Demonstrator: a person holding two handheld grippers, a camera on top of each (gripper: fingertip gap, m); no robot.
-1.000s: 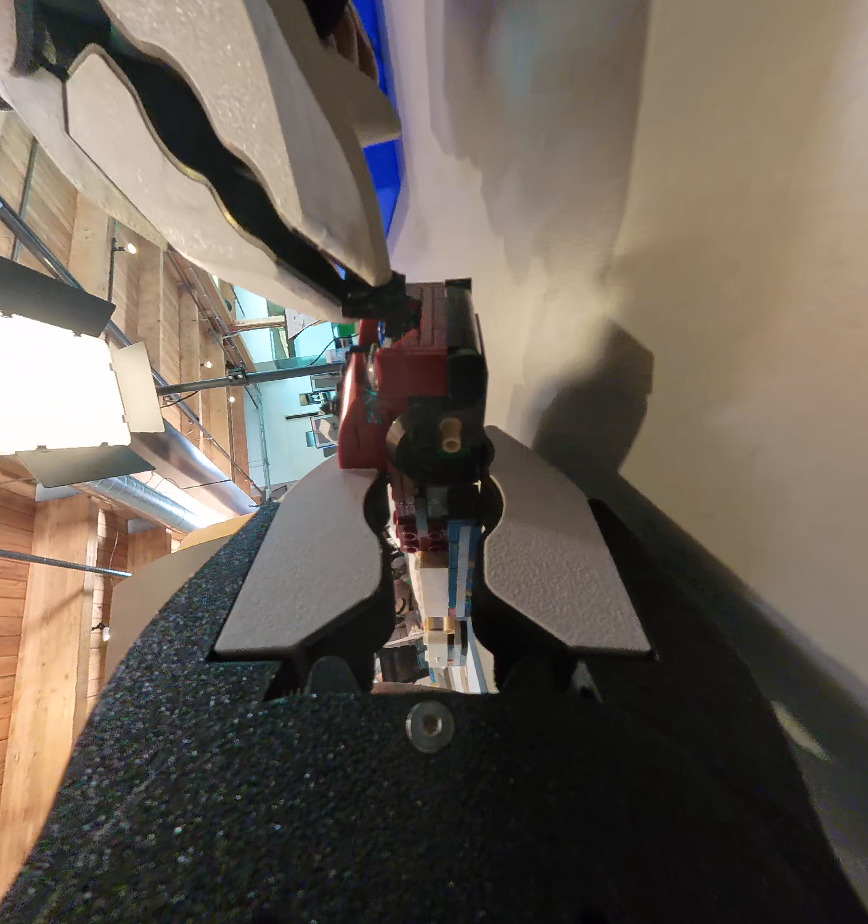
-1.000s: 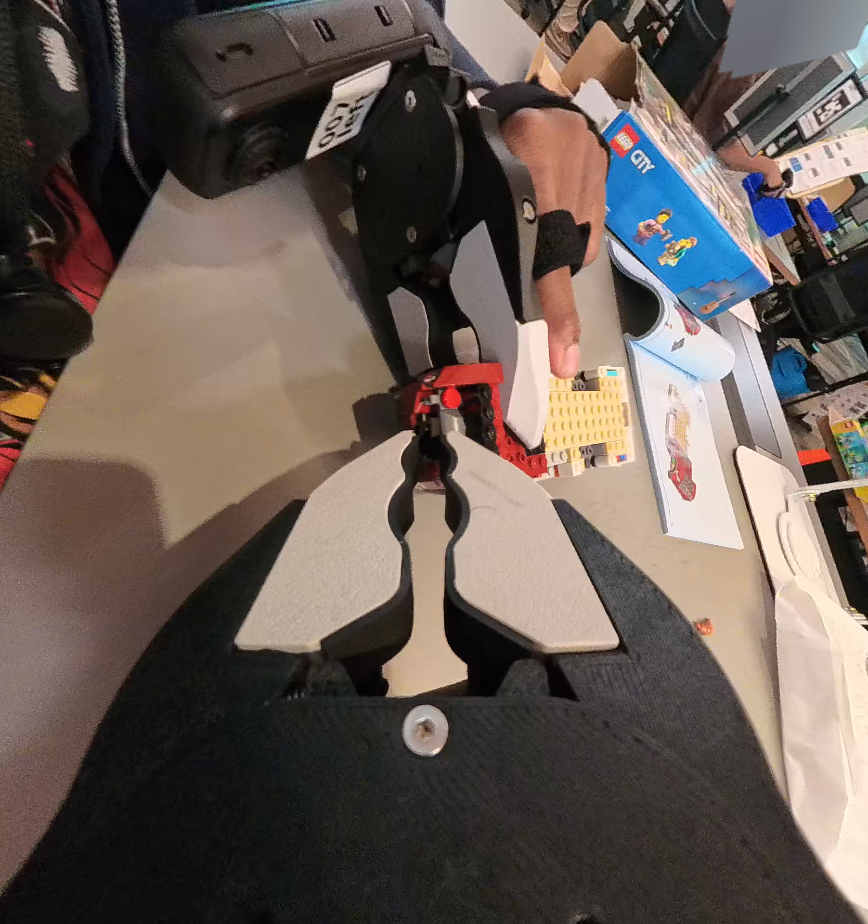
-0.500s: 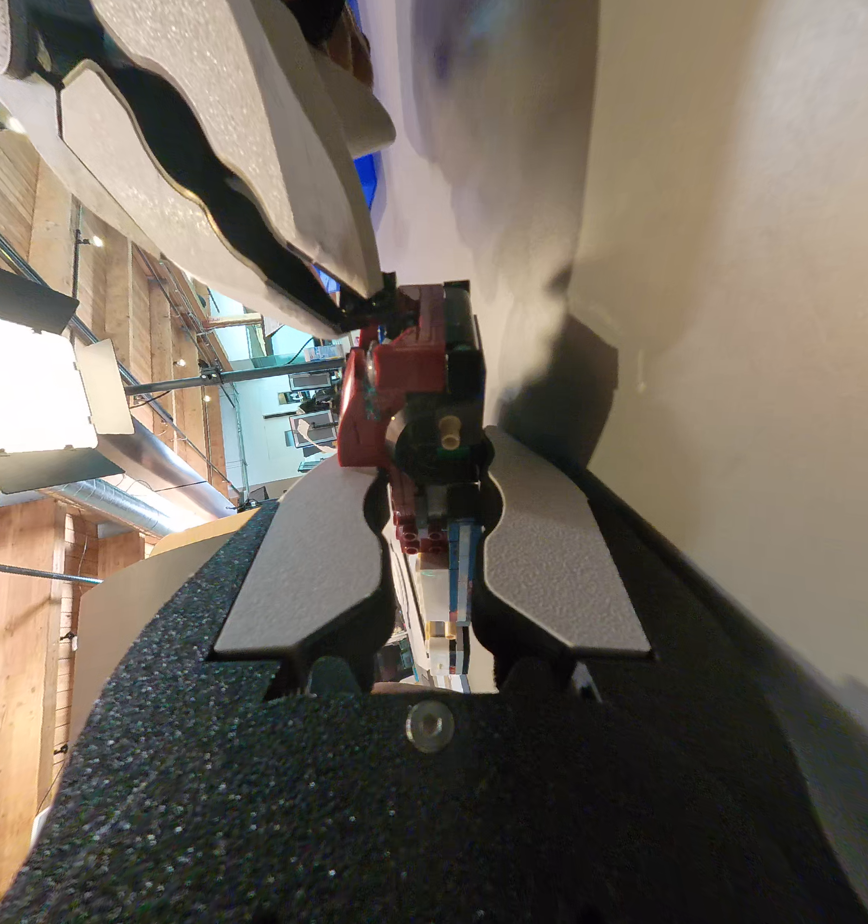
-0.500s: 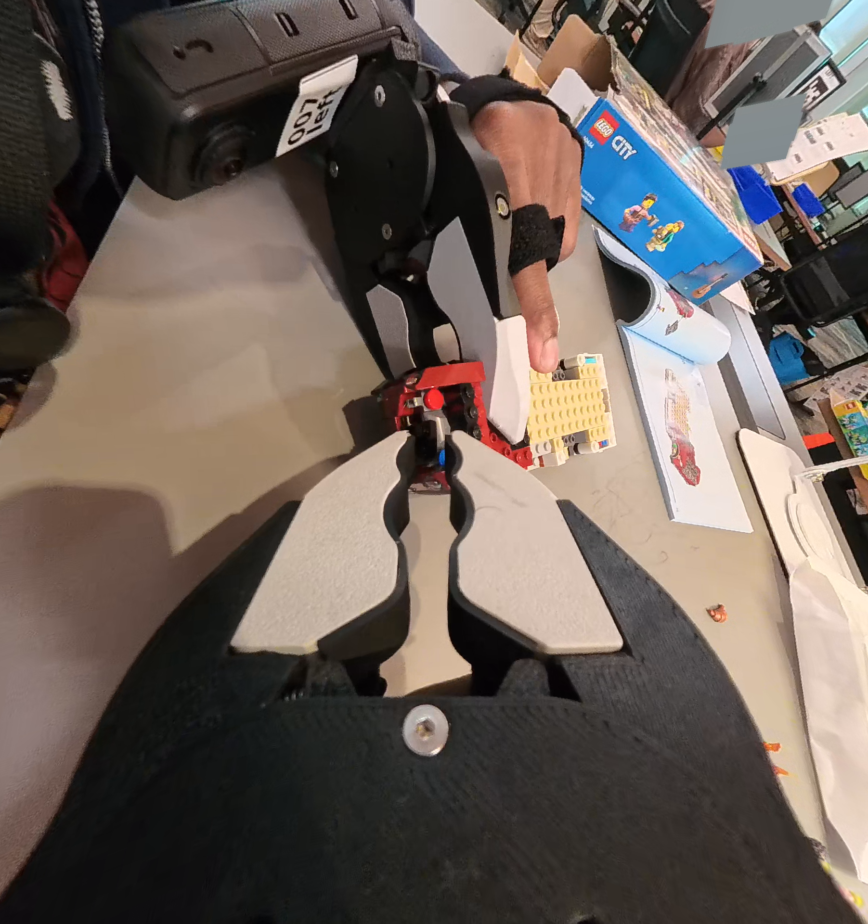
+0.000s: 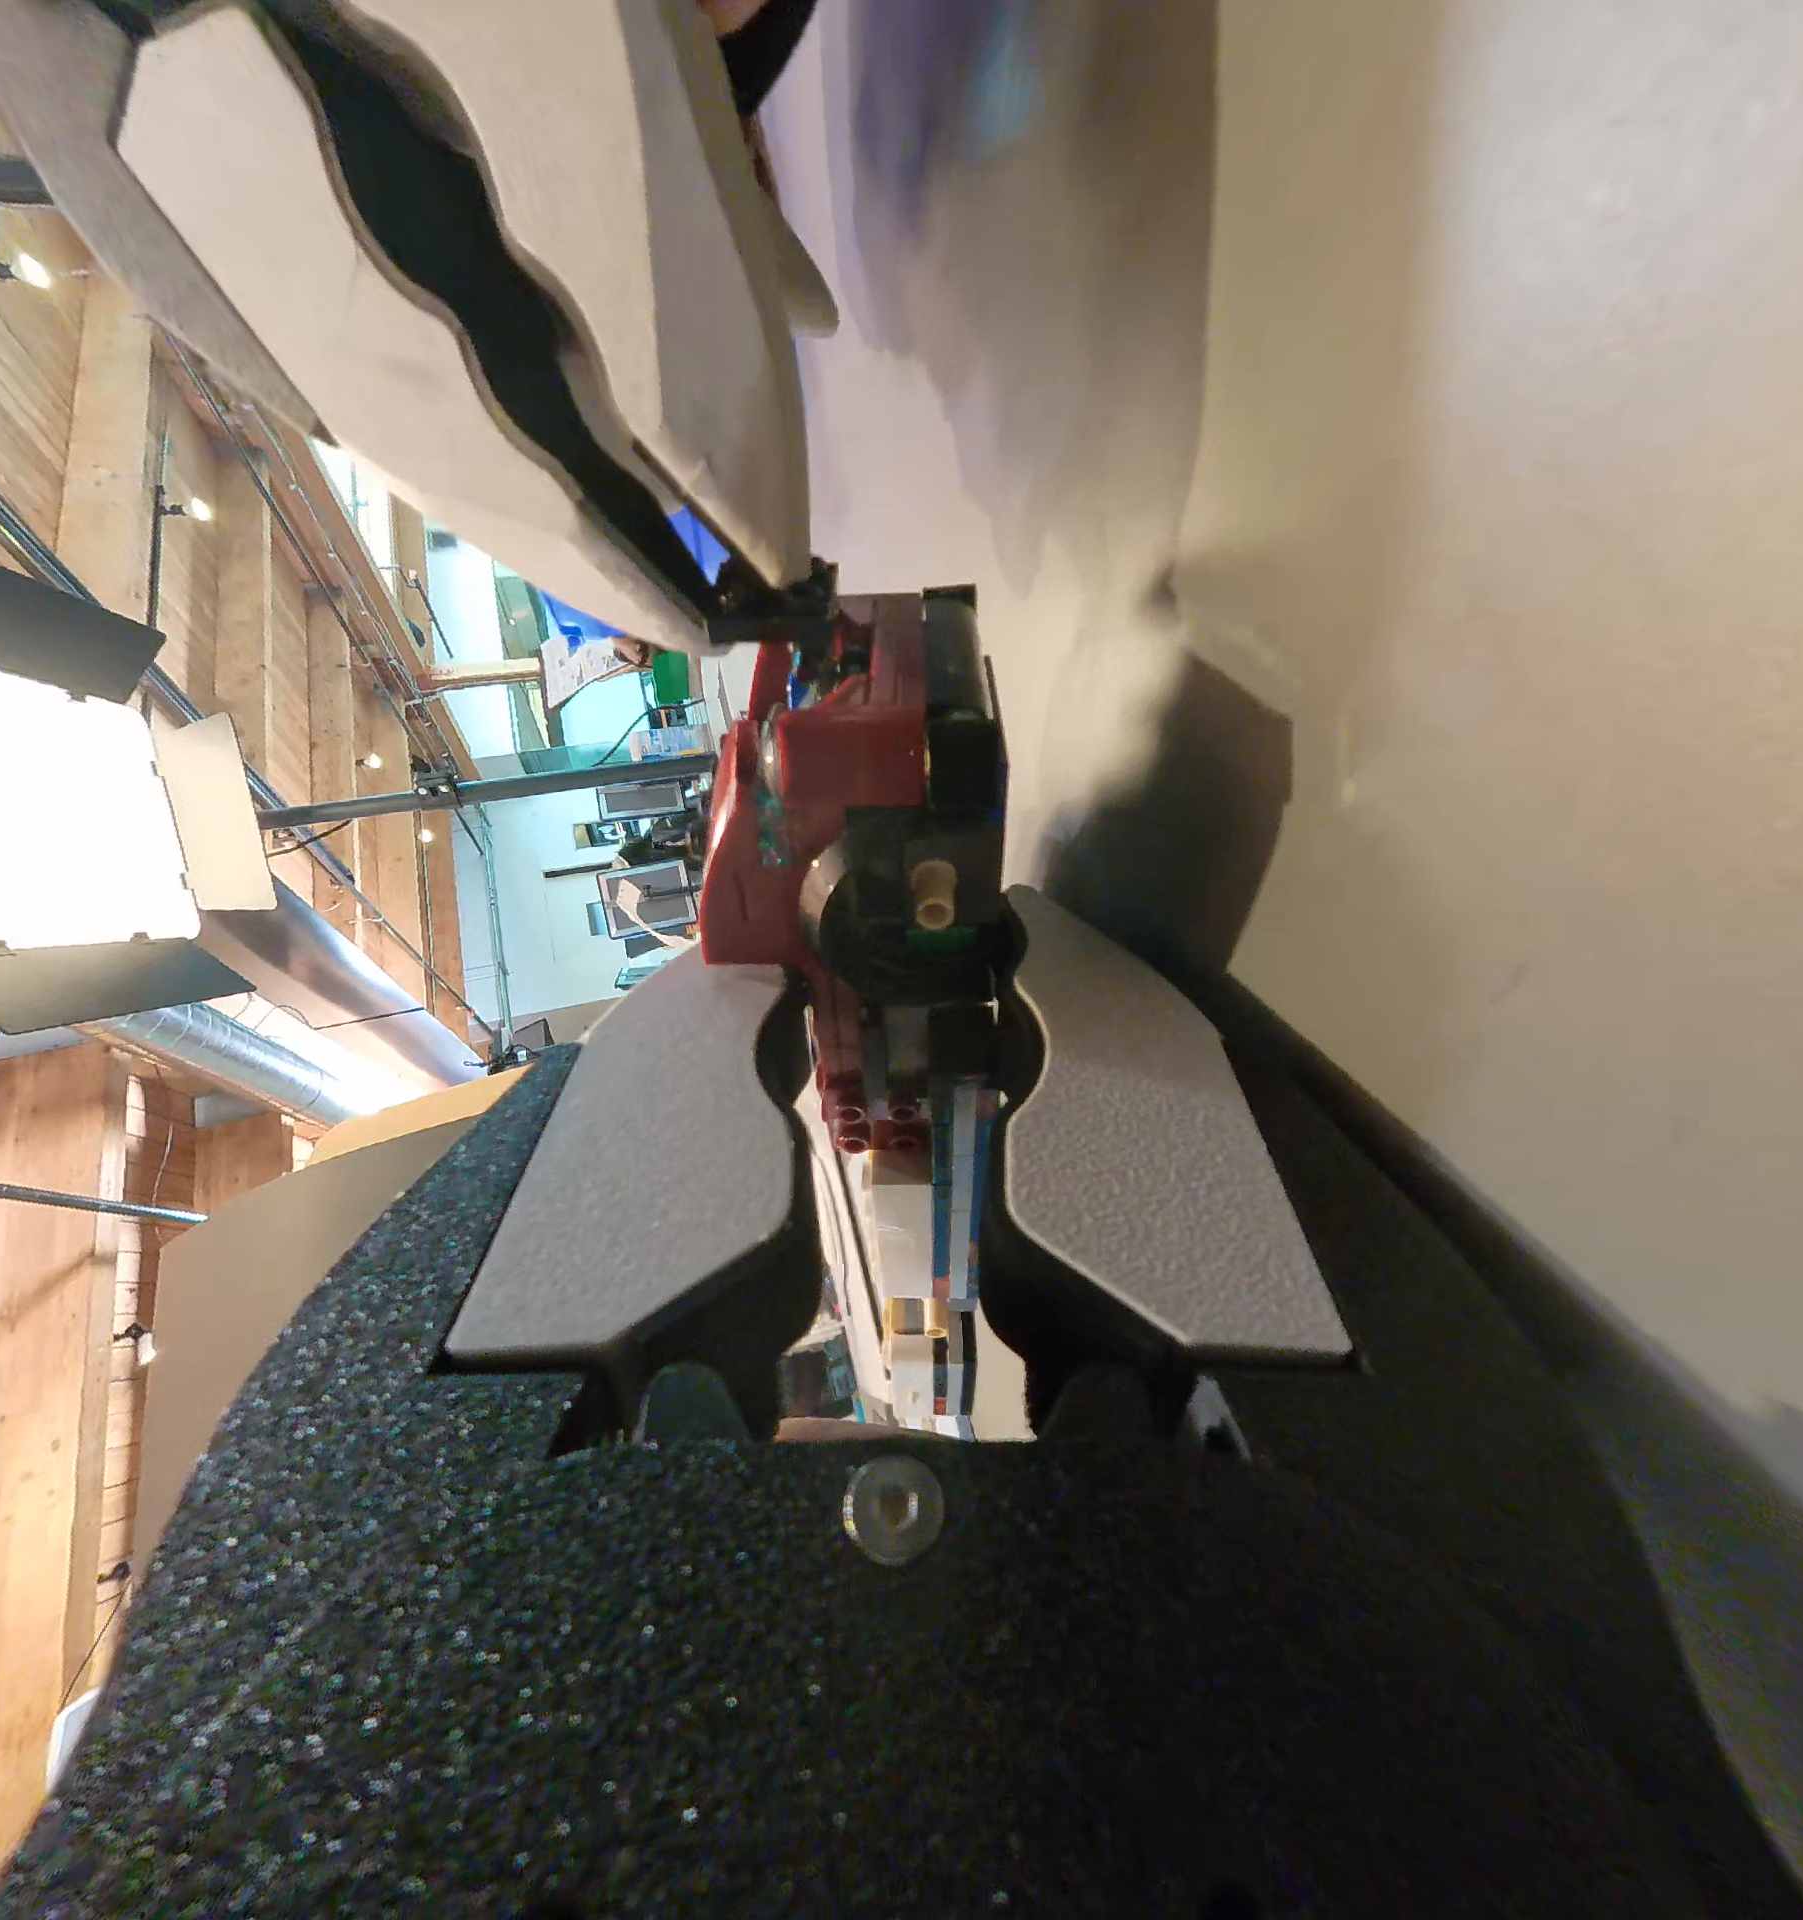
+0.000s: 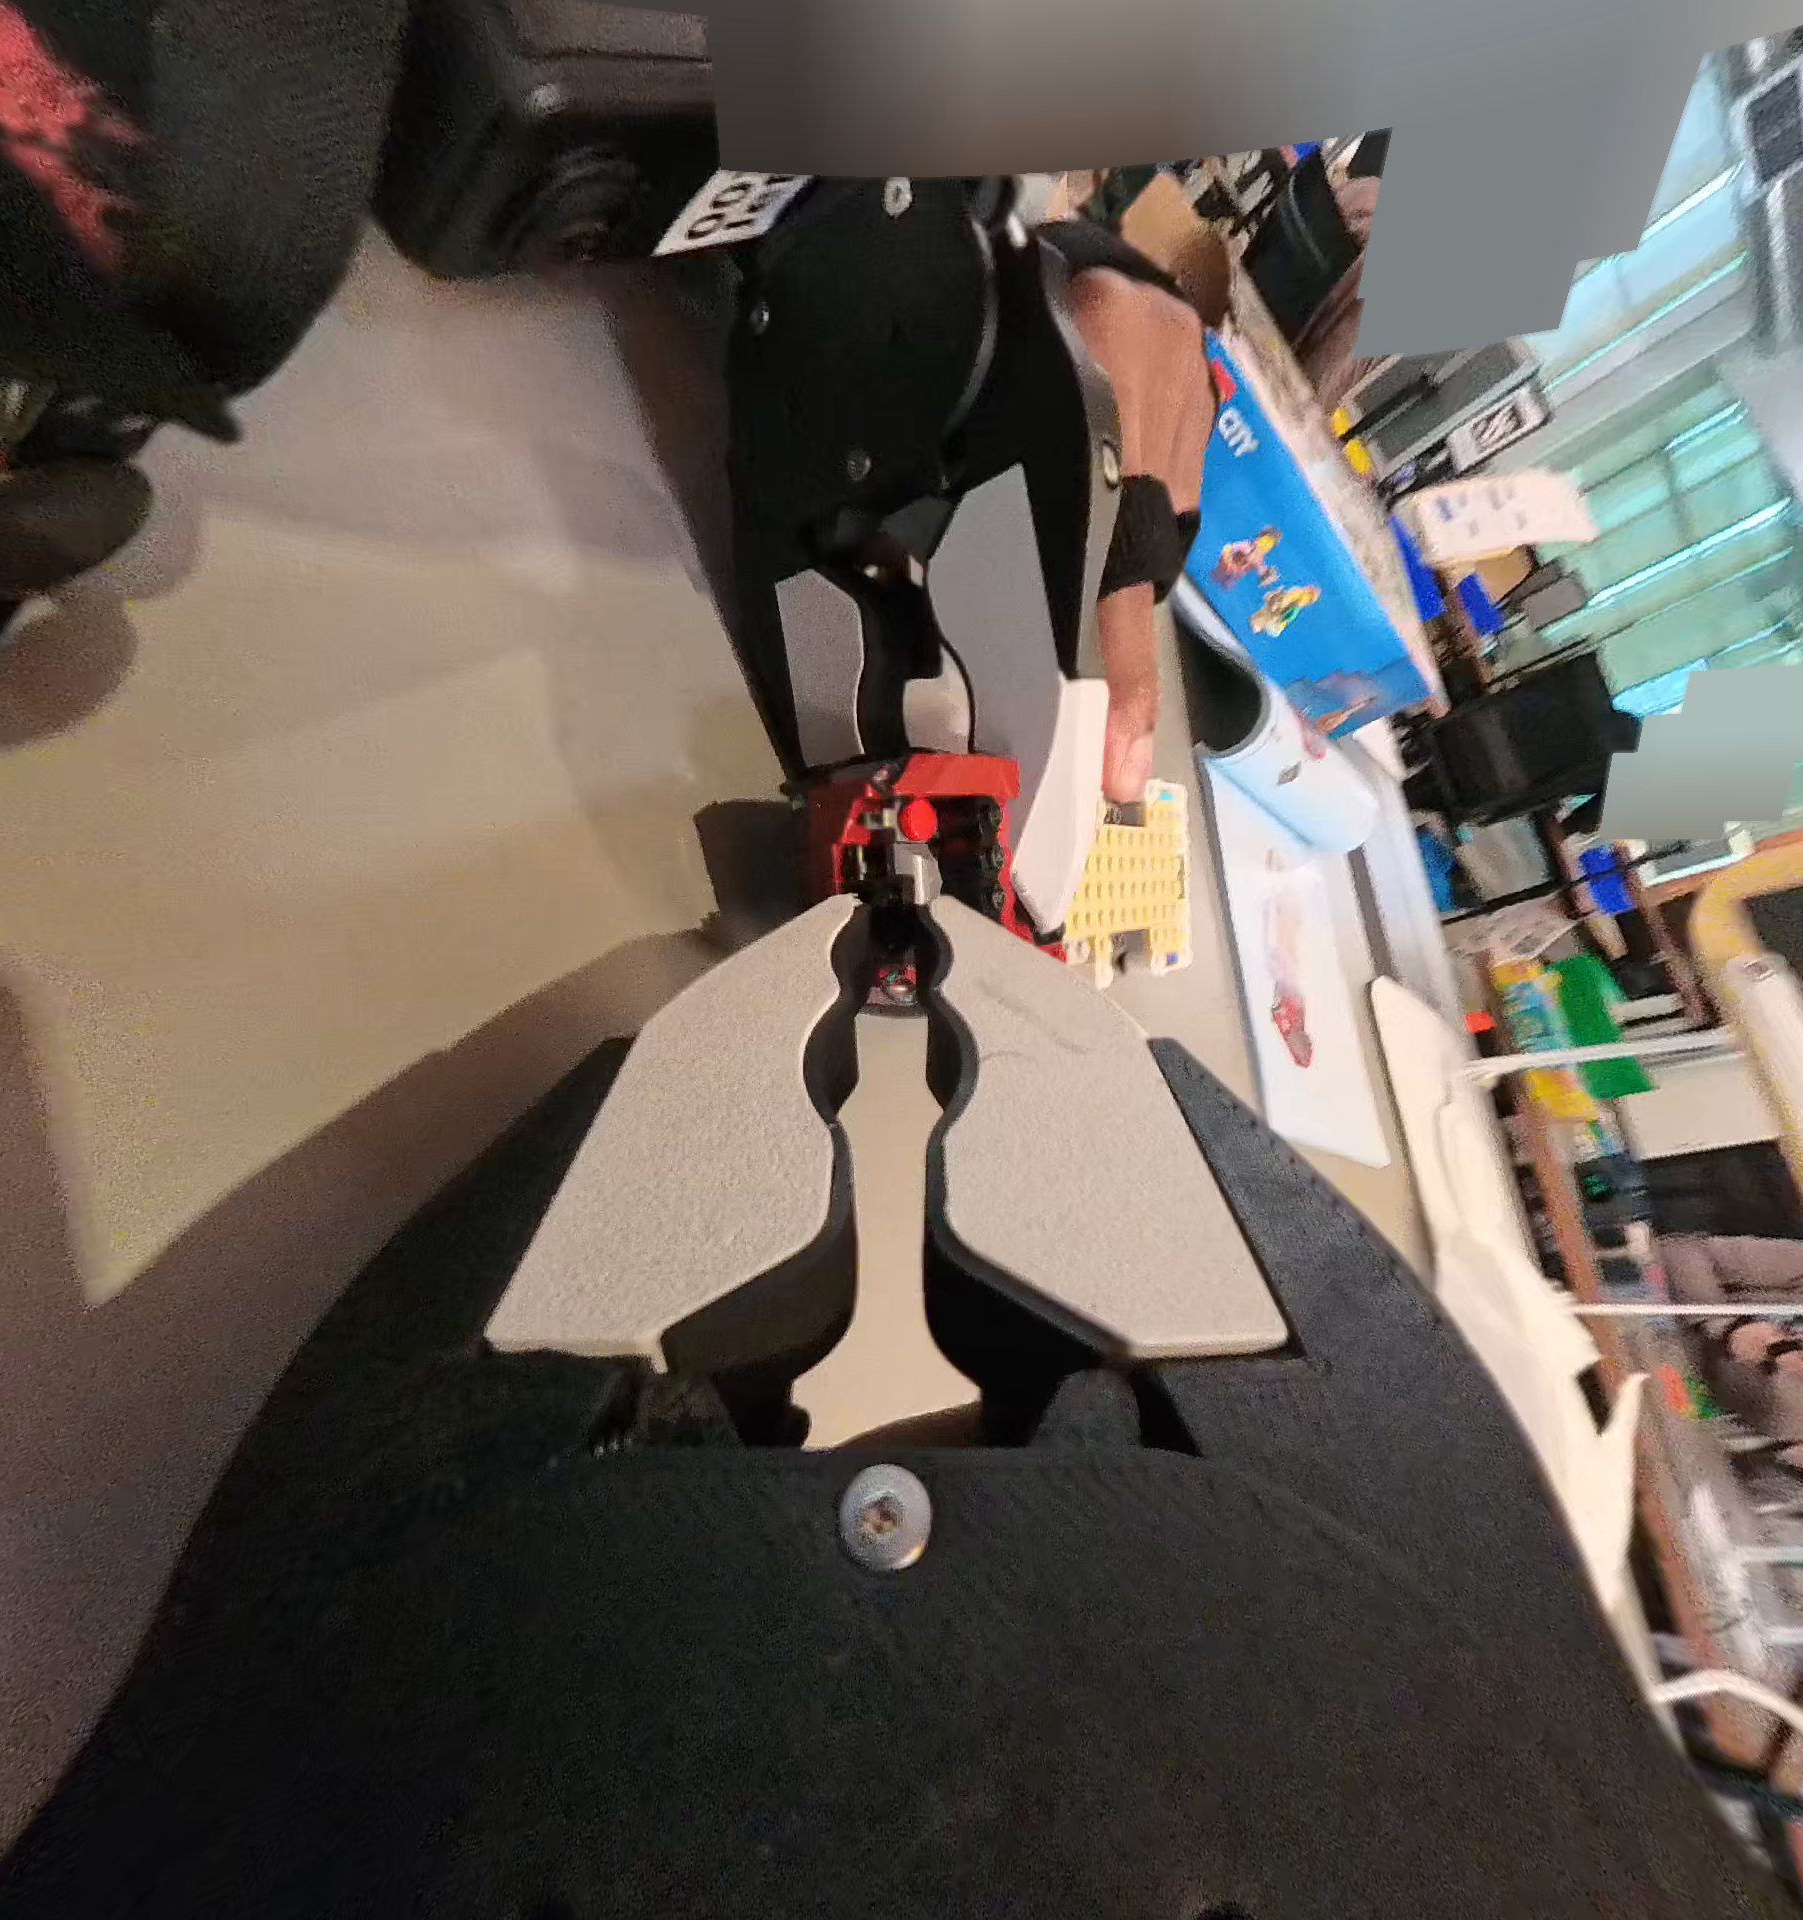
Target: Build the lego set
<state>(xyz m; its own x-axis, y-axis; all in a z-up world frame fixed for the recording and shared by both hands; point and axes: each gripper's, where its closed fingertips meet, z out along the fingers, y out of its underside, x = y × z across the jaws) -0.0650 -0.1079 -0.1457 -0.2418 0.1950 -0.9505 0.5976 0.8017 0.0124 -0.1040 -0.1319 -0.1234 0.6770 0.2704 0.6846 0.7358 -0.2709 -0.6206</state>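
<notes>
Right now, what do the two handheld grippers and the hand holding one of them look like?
Both the right gripper and left gripper have wide, flat grey fingers with wavy black inner edges on rough black bodies, each with a silver screw. The left one carries a white sticker and thin black cable. The hand wears black straps.

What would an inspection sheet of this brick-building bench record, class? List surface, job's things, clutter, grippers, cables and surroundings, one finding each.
Surface: beige tabletop, shadowed, no spills seen.
Job's things: red and black brick model car standing on the tabletop; tan studded plate section at its side, a finger on it.
Clutter: blue toy box, open instruction booklet, white plastic bag.
Grippers: left gripper clamps the car body; right gripper is closed to a narrow gap around a small dark part at the car's end.
Cables: thin black cable on the left gripper.
Surroundings: wooden wall, studio light panel, cluttered shelves.
</notes>
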